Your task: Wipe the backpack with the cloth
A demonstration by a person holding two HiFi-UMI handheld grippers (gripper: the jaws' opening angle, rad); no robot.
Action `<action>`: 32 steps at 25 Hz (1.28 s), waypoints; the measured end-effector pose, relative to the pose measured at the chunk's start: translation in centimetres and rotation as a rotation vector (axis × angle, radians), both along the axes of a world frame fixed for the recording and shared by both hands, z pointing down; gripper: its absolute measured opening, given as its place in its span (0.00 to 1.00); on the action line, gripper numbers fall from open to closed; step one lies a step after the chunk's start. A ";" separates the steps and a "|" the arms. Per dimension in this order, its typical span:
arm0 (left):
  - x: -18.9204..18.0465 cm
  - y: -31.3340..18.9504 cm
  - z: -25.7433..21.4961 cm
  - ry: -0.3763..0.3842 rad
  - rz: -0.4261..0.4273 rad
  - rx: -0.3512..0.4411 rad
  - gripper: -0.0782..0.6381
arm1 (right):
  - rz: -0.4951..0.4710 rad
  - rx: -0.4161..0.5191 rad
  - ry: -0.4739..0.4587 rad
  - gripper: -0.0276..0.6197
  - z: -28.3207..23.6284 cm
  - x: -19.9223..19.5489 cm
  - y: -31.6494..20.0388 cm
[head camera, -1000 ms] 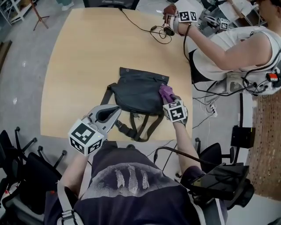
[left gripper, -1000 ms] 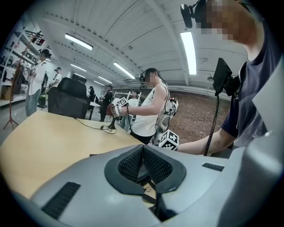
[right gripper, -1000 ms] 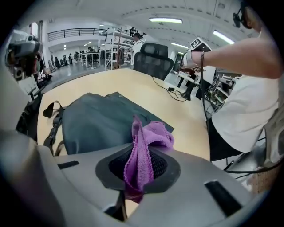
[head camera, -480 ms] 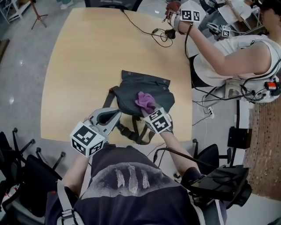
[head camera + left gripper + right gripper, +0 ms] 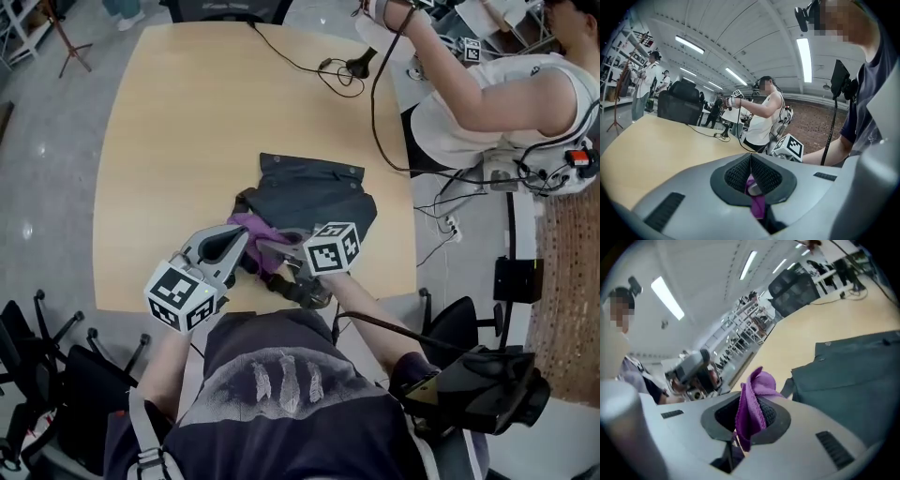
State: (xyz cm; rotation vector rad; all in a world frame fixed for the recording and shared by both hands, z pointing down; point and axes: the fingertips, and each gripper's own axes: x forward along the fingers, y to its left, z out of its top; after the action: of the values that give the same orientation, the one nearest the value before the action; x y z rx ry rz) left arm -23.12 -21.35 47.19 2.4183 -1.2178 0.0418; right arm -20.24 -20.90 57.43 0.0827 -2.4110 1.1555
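Observation:
A dark grey backpack [image 5: 314, 192] lies flat on the tan table [image 5: 178, 131], with its straps [image 5: 302, 287] trailing toward me. My right gripper [image 5: 272, 248] points left over the bag's near left corner, shut on a purple cloth [image 5: 251, 228]. In the right gripper view the cloth [image 5: 754, 394] bunches out from between the jaws [image 5: 750, 413], and the backpack [image 5: 853, 371] lies to the right. My left gripper [image 5: 244, 238] hovers just left of the cloth, jaws shut. In the left gripper view, purple shows through the opening behind its closed tips [image 5: 750, 161].
Another person [image 5: 487, 84] sits at the table's far right corner, beside a black cable [image 5: 333, 67] that runs across the table top. Office chairs [image 5: 47, 347] stand at my lower left. The table's near edge runs just under both grippers.
My right gripper has dragged the cloth from the backpack's right side across to its near left corner, close to the left gripper. The left gripper has barely moved.

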 end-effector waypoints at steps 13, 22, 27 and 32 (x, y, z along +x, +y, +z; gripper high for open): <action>1.8 -0.4 0.6 -0.073 -0.058 -0.065 0.12 | -0.123 0.545 0.476 0.09 6.6 2.4 -12.1; 5.8 -2.7 0.5 -0.109 -0.044 -0.094 0.12 | -0.136 0.660 0.599 0.09 7.1 12.1 -17.3; 8.9 -4.5 -0.4 -0.130 0.017 -0.066 0.12 | -0.119 0.710 0.628 0.09 7.1 16.3 -18.8; 10.6 -5.0 -0.8 -0.133 0.036 -0.058 0.12 | -0.094 0.725 0.727 0.09 7.3 21.6 -21.6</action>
State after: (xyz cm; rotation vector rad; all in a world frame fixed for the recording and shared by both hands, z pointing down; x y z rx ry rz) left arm -12.53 -26.31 46.44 2.4195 -1.2119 0.2498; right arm 1.35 -42.50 64.71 0.5123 -1.9937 0.0977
